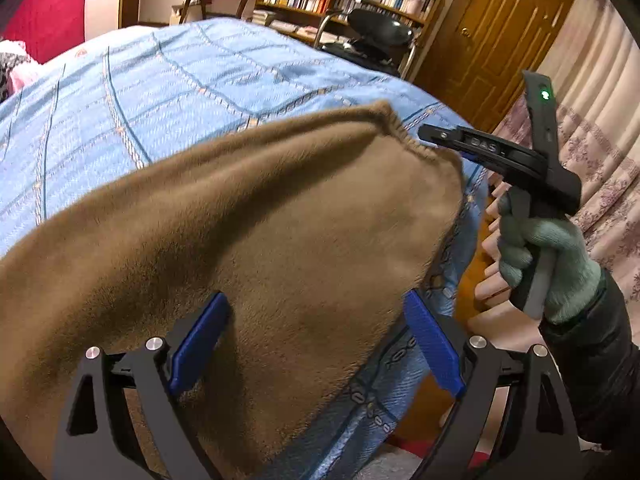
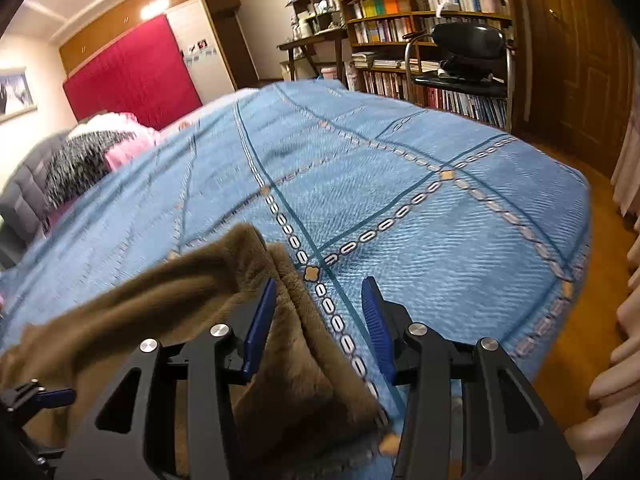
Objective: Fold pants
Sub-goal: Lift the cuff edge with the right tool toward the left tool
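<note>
Brown pants point(image 1: 248, 216) spread along the near edge of the bed point(image 1: 192, 80); left gripper point(image 1: 316, 344) spread wide over them; right gripper point(image 2: 320, 320) parted, gripping nothing.

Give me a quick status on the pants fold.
Left gripper open over brown pants. Right gripper open at the hem, nothing gripped. Pants flat on blue bedspread; nothing obstructing.

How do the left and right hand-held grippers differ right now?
The left hand-held gripper stands wide open; the right hand-held gripper is open more narrowly. The left spans a broad flat stretch of the brown pants; the right sits at the pants' edge, with only a fold of cloth between its fingers and blue bedspread beyond. Both have blue pads, point down at the bed, and pinch nothing.
</note>
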Action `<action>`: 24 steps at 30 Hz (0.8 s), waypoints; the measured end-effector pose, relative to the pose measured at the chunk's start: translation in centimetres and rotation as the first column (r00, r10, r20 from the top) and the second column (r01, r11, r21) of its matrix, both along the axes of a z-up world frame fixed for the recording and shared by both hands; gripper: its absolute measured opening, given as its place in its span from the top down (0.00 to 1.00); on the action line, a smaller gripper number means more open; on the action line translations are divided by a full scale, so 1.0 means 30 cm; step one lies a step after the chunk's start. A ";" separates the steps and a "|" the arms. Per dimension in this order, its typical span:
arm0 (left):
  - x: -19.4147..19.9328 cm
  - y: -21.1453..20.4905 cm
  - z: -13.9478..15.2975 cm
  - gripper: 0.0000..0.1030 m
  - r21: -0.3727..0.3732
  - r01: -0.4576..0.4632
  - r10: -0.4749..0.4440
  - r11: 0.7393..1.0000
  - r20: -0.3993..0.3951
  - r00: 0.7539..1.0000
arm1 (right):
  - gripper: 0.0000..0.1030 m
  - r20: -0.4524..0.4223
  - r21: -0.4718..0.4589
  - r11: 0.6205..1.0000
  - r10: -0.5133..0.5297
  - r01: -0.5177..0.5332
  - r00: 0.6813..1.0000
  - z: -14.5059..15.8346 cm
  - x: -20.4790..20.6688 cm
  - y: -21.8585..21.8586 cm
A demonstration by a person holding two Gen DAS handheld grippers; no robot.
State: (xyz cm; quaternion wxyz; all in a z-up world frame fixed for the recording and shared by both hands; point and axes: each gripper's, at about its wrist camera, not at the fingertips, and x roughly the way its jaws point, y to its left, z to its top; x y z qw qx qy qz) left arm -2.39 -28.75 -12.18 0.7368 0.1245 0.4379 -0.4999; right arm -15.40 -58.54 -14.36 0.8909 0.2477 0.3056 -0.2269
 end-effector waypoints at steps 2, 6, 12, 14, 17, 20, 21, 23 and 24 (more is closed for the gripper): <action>-0.012 -0.004 0.019 0.14 -0.014 0.013 -0.012 1.000 0.017 1.000 | 0.54 0.026 0.049 0.999 -0.019 0.017 0.999 0.013 -0.055 0.003; -0.035 -0.017 0.025 0.14 -0.017 0.045 -0.045 0.999 0.023 0.999 | 0.39 0.049 0.145 0.988 -0.069 0.062 0.996 0.006 -0.150 0.013; -0.009 0.003 0.028 0.14 -0.030 0.004 -0.004 1.000 -0.005 1.000 | 0.36 0.065 0.266 0.961 -0.092 0.071 0.994 -0.054 -0.200 0.030; -0.001 0.015 0.040 0.14 -0.042 -0.010 0.010 0.999 -0.006 1.000 | 0.36 0.080 0.287 0.956 -0.082 0.056 0.993 -0.057 -0.193 0.037; 0.010 0.031 0.056 0.14 -0.058 -0.031 0.031 0.998 -0.010 0.999 | 0.36 0.082 0.306 0.951 -0.064 0.037 0.995 -0.065 -0.157 0.053; 0.019 0.048 0.063 0.14 -0.064 -0.046 0.046 0.997 -0.013 0.999 | 0.36 0.076 0.291 0.955 -0.081 0.056 0.994 -0.069 -0.148 0.066; 0.020 0.051 0.063 0.14 -0.064 -0.050 0.049 0.997 -0.015 0.999 | 0.36 0.079 0.293 0.954 -0.091 0.064 0.993 -0.070 -0.148 0.071; 0.027 0.055 0.059 0.14 -0.063 -0.059 0.057 0.996 -0.027 0.998 | 0.35 0.080 0.288 0.955 -0.096 0.069 0.992 -0.071 -0.143 0.076; 0.030 0.055 0.057 0.14 -0.063 -0.062 0.060 0.996 -0.032 0.998 | 0.35 0.077 0.279 0.958 -0.095 0.071 0.992 -0.069 -0.140 0.081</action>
